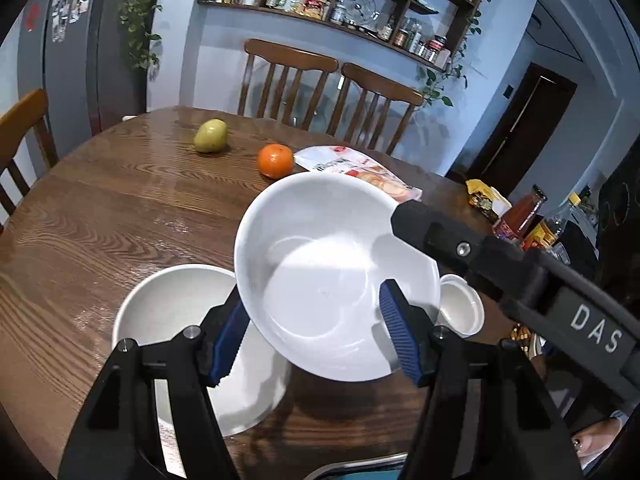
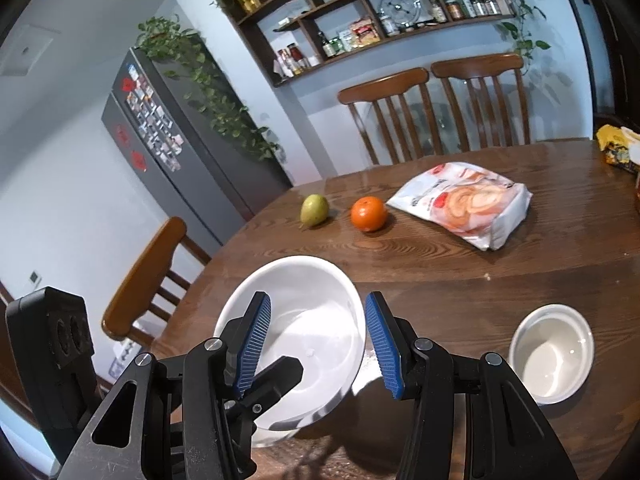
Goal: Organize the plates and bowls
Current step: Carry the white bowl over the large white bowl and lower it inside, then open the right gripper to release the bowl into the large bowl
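Note:
A large white bowl (image 1: 332,280) hangs tilted above the wooden table (image 1: 100,216), over a white plate (image 1: 176,304). My left gripper (image 1: 312,340) is wide open, its blue pads either side of the bowl's near rim. A black gripper finger (image 1: 448,236), from the right, lies on the bowl's right rim. In the right wrist view my right gripper (image 2: 316,344) has its blue pads apart, the bowl (image 2: 304,320) between them; whether it grips the bowl is unclear. A small white bowl (image 2: 552,352) stands to the right, and shows in the left wrist view too (image 1: 460,304).
A pear (image 2: 314,210), an orange (image 2: 369,213) and a bread bag (image 2: 468,204) lie across the far side of the table. Sauce bottles (image 1: 520,216) and a yellow packet (image 1: 484,196) stand at the right edge. Chairs (image 2: 400,112) ring the table.

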Available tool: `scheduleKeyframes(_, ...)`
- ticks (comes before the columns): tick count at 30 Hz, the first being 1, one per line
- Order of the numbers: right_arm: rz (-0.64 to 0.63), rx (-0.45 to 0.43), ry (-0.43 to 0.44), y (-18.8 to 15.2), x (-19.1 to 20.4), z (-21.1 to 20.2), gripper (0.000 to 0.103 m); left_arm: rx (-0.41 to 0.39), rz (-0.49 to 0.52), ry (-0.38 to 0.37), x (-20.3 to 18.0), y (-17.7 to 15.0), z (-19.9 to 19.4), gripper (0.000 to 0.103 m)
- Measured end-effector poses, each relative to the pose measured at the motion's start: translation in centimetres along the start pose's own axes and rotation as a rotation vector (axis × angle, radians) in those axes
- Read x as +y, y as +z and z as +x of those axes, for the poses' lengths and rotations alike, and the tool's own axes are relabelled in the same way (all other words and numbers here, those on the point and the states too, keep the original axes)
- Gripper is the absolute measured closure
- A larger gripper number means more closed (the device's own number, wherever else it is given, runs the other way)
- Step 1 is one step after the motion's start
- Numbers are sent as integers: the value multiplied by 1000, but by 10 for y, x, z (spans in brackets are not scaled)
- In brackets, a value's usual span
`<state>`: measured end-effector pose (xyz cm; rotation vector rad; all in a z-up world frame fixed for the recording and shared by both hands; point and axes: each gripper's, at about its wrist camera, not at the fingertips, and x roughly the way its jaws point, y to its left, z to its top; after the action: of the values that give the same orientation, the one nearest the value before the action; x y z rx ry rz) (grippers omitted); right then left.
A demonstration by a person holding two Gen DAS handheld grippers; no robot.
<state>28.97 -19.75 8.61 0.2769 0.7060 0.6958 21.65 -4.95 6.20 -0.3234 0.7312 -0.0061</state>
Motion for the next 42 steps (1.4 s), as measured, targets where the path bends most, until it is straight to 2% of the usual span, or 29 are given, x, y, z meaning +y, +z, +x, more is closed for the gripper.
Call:
scheduleKeyframes(6, -28, 16, -1, -5, 13, 10, 51, -32, 3, 66, 7, 0, -9, 40)
scheduleKeyframes(10, -31, 27, 21, -10, 20, 15, 51, -66, 45, 116, 11, -2, -14, 39)
scheduleKeyframes(15, -42, 83, 49, -18, 31, 32, 51, -69, 40, 148, 31, -10, -15, 39)
scheduleKeyframes(23, -110, 168, 28, -37, 49, 57, 51, -14, -10, 184, 61, -21, -5, 39)
scheduleKeyframes(30, -94, 253, 27, -44, 45, 75, 51, 46, -26, 181, 74, -29, 4, 39)
scheduleKeyframes(42, -108, 309, -16, -51, 47, 85, 51, 128, -22, 196, 80, -37, 19, 39)
